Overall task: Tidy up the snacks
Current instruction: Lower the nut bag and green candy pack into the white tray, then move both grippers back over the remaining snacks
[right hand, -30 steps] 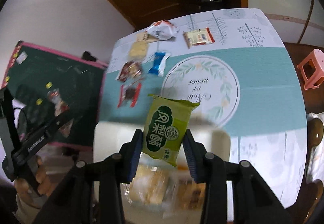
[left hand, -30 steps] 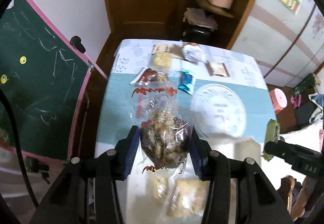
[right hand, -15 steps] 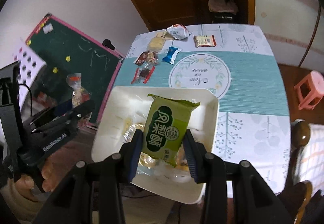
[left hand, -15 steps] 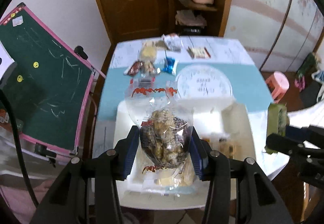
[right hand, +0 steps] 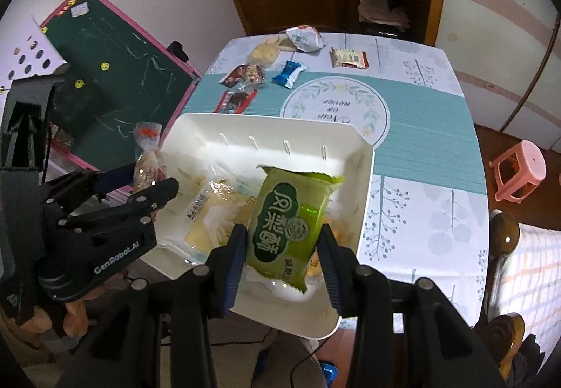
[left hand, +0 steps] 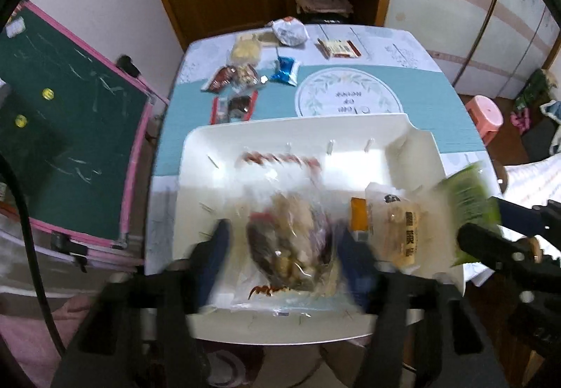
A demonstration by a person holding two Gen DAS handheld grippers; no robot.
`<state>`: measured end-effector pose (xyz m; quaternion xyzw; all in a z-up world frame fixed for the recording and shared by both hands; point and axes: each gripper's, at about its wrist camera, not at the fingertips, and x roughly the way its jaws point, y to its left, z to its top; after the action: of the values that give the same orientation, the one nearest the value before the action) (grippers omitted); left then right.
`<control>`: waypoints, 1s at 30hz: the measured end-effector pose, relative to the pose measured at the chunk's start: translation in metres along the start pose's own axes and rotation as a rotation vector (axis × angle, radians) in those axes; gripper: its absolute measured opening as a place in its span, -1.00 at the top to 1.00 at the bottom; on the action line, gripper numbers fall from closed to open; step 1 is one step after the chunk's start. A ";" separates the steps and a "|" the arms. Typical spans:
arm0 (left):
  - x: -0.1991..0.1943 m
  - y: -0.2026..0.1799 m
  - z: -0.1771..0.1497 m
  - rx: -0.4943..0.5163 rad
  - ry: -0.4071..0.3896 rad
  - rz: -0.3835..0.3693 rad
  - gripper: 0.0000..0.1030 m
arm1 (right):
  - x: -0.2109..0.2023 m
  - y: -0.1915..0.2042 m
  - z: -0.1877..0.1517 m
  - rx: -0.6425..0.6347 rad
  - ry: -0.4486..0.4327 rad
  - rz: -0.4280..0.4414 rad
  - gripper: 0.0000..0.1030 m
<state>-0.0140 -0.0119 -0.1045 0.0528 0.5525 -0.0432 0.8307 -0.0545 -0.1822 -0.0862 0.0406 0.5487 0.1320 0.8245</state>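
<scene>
The left gripper [left hand: 285, 253] is opening over the white tray [left hand: 245, 142]; its pads now stand off the clear nut bag [left hand: 291, 240], which, though the view is blurred, seems to be dropping onto the tray floor. The right gripper [right hand: 283, 247] is opening slightly but its pads still touch the green pastry pack [right hand: 289, 216] above the tray's right half. Both packs look light, crinkly and slippery, with crushable contents, so the best hold is probably across the middle, gently. More snacks [left hand: 284, 70] lie on the table [left hand: 438, 114] beyond.
</scene>
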 end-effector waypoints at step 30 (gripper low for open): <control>-0.062 0.113 0.065 0.134 -0.300 -0.076 -0.78 | -0.002 0.089 0.079 0.012 -0.082 -0.213 -0.22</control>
<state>0.0359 0.0924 -0.0180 0.0800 0.4197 -0.1188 0.8963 0.0015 -0.0906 -0.0346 -0.0074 0.5167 0.0386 0.8552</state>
